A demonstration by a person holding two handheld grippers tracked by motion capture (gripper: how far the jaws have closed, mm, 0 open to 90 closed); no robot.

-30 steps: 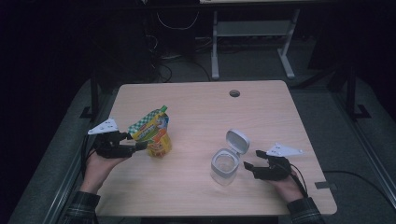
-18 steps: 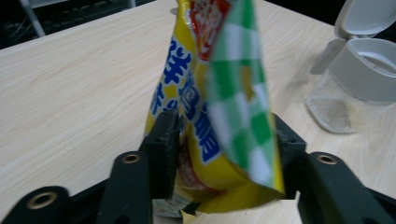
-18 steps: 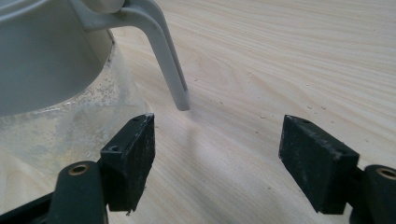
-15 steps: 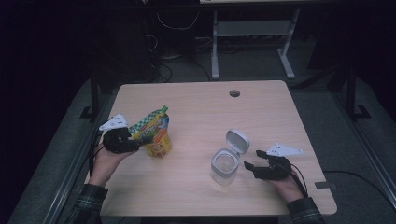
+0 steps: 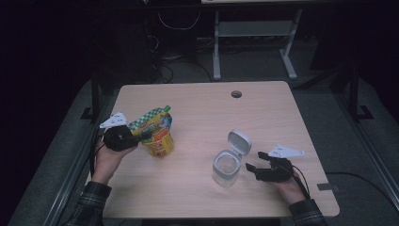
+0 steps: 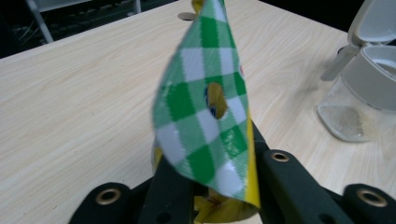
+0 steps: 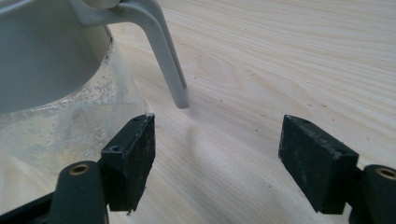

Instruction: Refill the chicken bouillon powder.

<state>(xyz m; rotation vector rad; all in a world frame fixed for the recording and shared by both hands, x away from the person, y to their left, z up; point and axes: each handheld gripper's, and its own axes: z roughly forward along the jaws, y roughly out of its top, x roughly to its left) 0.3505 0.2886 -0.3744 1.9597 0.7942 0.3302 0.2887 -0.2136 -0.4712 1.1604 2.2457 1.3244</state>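
A standing pouch (image 5: 159,135) with a green-and-white checked top and a yellow-orange body is on the left part of the table. My left gripper (image 5: 140,136) is at the pouch's left side, shut on its checked top edge (image 6: 205,116); in the left gripper view the jaws (image 6: 219,184) press the foil between them. A clear container (image 5: 225,168) with a grey collar and its flip lid (image 5: 239,140) raised stands right of centre. My right gripper (image 5: 254,163) is just to its right, open, with nothing between its pads (image 7: 133,158). The container wall (image 7: 51,74) lies beside the left pad.
The light wooden table (image 5: 202,108) has a round cable hole (image 5: 236,94) near its far edge. A metal stand (image 5: 254,33) and cables lie on the dark floor beyond. Bare wood stretches between the pouch and the container.
My left gripper has shifted slightly right and turned at the pouch's top. The right gripper and the container have stayed in place.
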